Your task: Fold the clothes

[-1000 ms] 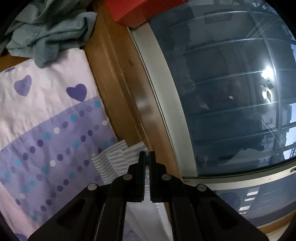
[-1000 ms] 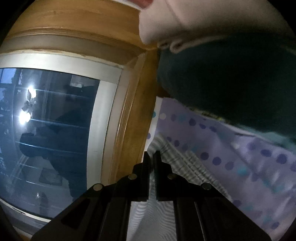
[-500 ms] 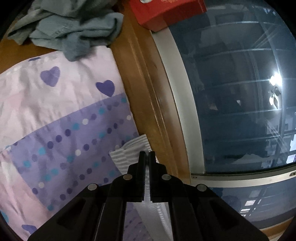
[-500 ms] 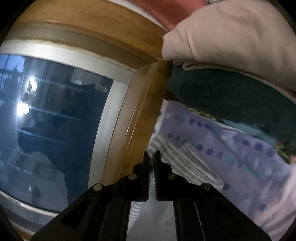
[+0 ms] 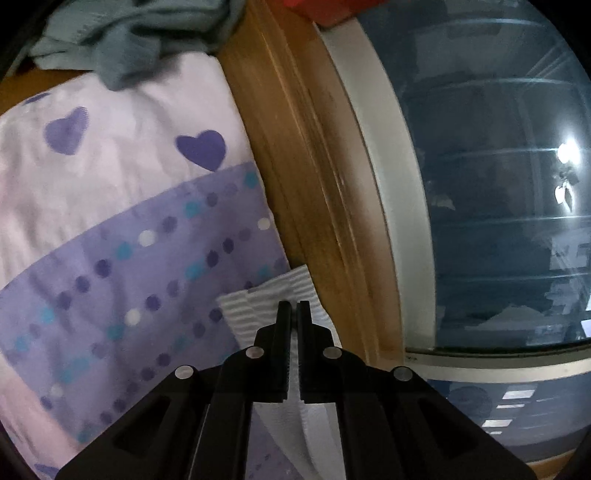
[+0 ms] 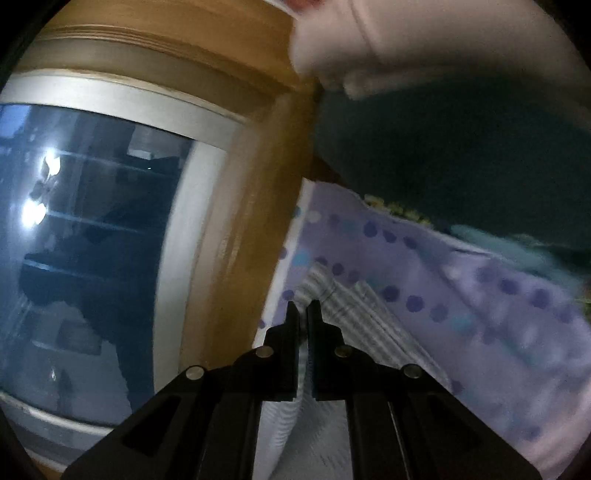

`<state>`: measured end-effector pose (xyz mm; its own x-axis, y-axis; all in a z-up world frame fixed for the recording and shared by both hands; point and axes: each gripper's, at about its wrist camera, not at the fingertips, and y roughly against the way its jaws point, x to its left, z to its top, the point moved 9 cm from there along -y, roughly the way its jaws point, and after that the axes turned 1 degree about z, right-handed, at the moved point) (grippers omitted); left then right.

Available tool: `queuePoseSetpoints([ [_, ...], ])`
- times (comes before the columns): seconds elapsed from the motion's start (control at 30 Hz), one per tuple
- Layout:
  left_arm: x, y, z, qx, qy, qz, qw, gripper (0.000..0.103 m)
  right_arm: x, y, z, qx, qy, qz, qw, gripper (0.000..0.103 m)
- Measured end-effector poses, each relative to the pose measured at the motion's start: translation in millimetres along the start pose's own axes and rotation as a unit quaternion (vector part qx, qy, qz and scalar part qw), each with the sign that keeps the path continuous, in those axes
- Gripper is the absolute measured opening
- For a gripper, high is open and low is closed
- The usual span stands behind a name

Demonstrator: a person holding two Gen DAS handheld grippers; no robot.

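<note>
left gripper: clenched on striped garment | right gripper: clenched on striped garment | garment: draped over purple dotted bedding beside wooden window frame | left view only: crumpled teal cloth, red box | right view only: pale folded cloth atop dark teal fabric

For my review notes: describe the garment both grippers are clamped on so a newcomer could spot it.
Start at the dark window pane and its wooden sill; beside it lies a lilac sheet with purple hearts and dots. On that sheet's sill-side edge sits the white, finely grey-striped ribbed cloth, the only striped fabric, pinched by the left gripper and right gripper.
</note>
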<state>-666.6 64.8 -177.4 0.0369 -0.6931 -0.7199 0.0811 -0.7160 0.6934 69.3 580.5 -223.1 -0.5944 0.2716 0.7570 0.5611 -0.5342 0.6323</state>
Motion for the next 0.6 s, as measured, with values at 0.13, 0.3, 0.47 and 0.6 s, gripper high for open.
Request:
queuePoseSetpoints([
  [0.13, -2, -20, 11, 0.007, 0.006, 0.008, 0.9999, 0.002, -3, -23, 5, 0.0, -0.003, -0.014, 1.0, 0.003],
  [0.3, -2, -44, 21, 0.018, 0.015, 0.022, 0.9995, 0.002, -6, -41, 9, 0.006, -0.008, -0.028, 1.0, 0.003],
  [0.47, -4, -62, 25, 0.011, 0.03, 0.014, 0.9994, 0.002, -9, -56, 12, 0.009, -0.016, -0.032, 0.999, 0.003],
  [0.6, -6, -64, 31, -0.014, 0.048, 0.004, 0.9987, 0.003, -3, -60, 12, 0.008, -0.01, -0.023, 1.0, 0.008],
])
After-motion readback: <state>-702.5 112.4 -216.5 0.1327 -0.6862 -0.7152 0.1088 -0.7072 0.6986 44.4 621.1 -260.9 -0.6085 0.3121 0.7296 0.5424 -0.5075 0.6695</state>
